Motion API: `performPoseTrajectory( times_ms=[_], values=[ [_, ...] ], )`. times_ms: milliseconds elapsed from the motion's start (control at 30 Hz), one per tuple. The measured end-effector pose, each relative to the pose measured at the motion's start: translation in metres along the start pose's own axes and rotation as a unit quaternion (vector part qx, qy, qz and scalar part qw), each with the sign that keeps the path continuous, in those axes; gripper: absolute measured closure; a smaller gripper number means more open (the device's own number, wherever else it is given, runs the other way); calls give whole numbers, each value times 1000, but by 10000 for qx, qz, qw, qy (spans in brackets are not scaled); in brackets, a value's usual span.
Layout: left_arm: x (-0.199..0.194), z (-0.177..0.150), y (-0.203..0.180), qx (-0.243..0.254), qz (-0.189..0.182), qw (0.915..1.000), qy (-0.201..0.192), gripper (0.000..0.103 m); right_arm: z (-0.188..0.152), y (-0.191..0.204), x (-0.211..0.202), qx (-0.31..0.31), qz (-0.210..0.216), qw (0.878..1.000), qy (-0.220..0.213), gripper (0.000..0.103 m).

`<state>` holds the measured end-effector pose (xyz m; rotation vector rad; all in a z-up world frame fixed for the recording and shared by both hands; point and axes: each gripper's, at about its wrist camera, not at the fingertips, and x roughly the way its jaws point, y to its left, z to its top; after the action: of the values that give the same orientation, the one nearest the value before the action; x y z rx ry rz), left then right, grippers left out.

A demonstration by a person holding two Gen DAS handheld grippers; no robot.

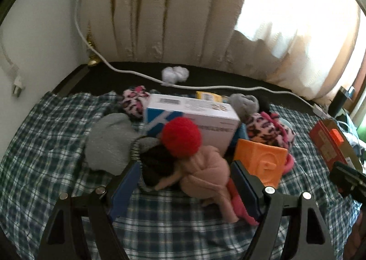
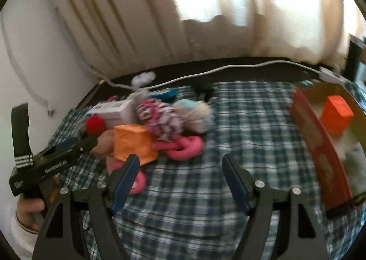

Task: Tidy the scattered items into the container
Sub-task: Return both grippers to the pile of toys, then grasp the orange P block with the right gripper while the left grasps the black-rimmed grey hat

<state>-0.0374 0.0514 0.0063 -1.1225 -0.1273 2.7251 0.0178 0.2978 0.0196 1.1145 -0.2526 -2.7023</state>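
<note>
A doll (image 1: 201, 168) with a red woolly head (image 1: 180, 136) and a pink body lies on the plaid cloth (image 1: 45, 145). My left gripper (image 1: 185, 182) is open, one blue pad on each side of the doll. An orange cube (image 1: 260, 161) sits just to its right. The container is a red cardboard box (image 2: 315, 145) at the right with an orange block (image 2: 336, 116) inside. My right gripper (image 2: 180, 168) is open above bare plaid, nothing between its fingers. The orange cube (image 2: 132, 143) and a pink ring toy (image 2: 183, 148) lie just beyond it.
A white carton (image 1: 194, 113), a grey plush (image 1: 107, 143) and pink leopard-print soft items (image 1: 270, 129) crowd behind the doll. A white cable (image 1: 205, 87) and a white fluff ball (image 1: 175, 73) lie by the curtain. A hand (image 2: 29, 209) holds the left tool (image 2: 52, 164).
</note>
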Motion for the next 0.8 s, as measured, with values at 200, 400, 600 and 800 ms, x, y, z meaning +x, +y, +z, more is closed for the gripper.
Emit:
performPoseTrajectory(
  times_ms=[200,400,600,800],
  values=[
    [-1,3,26,-297,276,9991,-145,20,12,38,31,-433,74,9988,229,25],
    [2,4,45,-651,255,9975,-129,20,24,57,60,-505,48,9980,388,25],
    [0,5,54,-774,350,9962,-166,20,28,75,84,-644,-222,9968,427,24],
    [2,5,57,-759,467,9959,-153,20,25,83,105,-855,-582,9937,439,24]
  ],
)
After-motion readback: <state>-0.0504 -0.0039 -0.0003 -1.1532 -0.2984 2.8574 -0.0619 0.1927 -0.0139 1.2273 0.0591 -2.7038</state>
